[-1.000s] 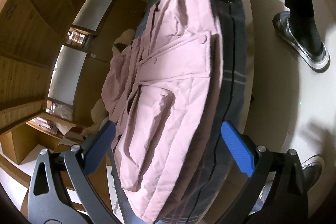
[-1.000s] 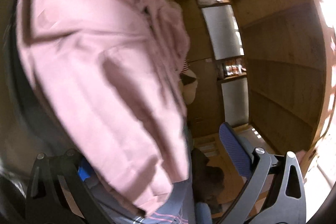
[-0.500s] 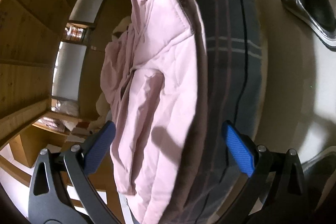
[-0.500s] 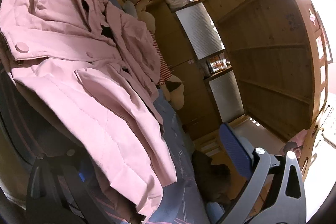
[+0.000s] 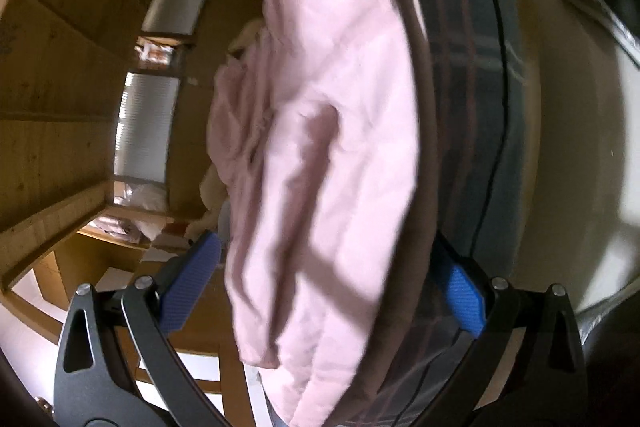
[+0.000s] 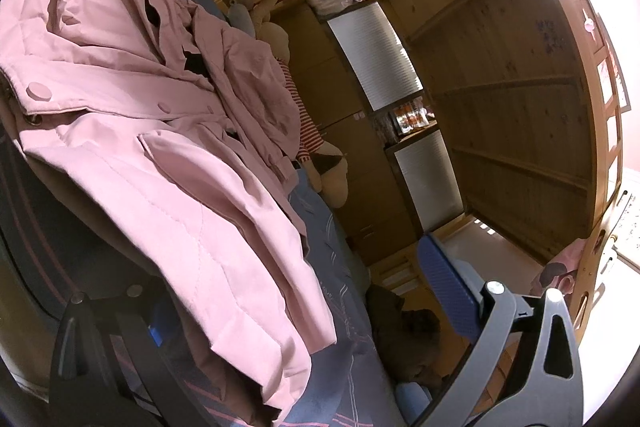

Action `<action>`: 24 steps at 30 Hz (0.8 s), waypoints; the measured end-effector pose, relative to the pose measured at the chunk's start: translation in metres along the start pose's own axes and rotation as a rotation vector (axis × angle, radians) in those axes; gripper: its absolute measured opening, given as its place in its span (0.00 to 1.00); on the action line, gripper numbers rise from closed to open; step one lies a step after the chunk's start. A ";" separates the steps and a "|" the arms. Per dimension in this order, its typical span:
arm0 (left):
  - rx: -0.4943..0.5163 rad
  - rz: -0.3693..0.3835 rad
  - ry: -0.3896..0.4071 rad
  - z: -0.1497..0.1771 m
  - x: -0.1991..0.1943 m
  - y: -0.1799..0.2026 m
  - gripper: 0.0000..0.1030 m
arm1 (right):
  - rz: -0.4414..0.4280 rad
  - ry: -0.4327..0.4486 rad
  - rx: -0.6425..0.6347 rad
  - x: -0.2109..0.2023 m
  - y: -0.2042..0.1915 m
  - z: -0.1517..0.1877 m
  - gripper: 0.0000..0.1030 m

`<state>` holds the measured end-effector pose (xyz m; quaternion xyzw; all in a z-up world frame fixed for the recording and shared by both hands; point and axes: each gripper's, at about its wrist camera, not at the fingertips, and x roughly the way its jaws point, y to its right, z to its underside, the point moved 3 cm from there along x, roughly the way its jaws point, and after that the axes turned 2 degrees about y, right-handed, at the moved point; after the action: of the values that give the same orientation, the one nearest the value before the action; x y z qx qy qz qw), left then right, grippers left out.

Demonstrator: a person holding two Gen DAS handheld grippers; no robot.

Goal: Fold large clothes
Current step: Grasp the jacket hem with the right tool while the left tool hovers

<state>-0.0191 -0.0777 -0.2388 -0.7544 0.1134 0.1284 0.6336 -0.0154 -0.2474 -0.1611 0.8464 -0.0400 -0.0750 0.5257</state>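
Your left gripper [image 5: 326, 293] gapes wide, pink quilted jacket [image 5: 332, 131] between its pads, ungripped. Right gripper [image 6: 304, 307] wide too; jacket hem [image 6: 256, 307] drapes over its left finger. Jacket lies spread on plaid bedding [image 5: 468, 75].

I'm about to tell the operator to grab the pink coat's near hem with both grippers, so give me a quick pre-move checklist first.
1. Left gripper open: ok, the blue pads stand wide apart either side of the pink coat.
2. Right gripper open: ok.
3. Hem within the right gripper's span: ok, the edge drapes over its left finger.
4. Coat spread flat: not ok, it is bunched near the stuffed toy.
5. Sleeves located: cannot tell.
6. Left view sharp: not ok, blurred.
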 end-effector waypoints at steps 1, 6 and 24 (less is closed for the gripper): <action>-0.025 -0.009 0.000 -0.001 -0.003 -0.005 0.98 | 0.000 -0.001 0.001 0.001 0.001 0.000 0.99; -0.109 -0.035 -0.033 0.006 0.002 -0.026 0.98 | 0.007 -0.004 0.022 0.003 0.008 -0.001 0.99; -0.152 -0.174 -0.117 0.016 0.026 -0.046 0.98 | -0.019 -0.034 0.002 0.004 0.007 -0.002 0.99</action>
<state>0.0196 -0.0546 -0.2074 -0.7985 0.0005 0.1251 0.5889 -0.0111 -0.2492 -0.1547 0.8459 -0.0411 -0.0945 0.5233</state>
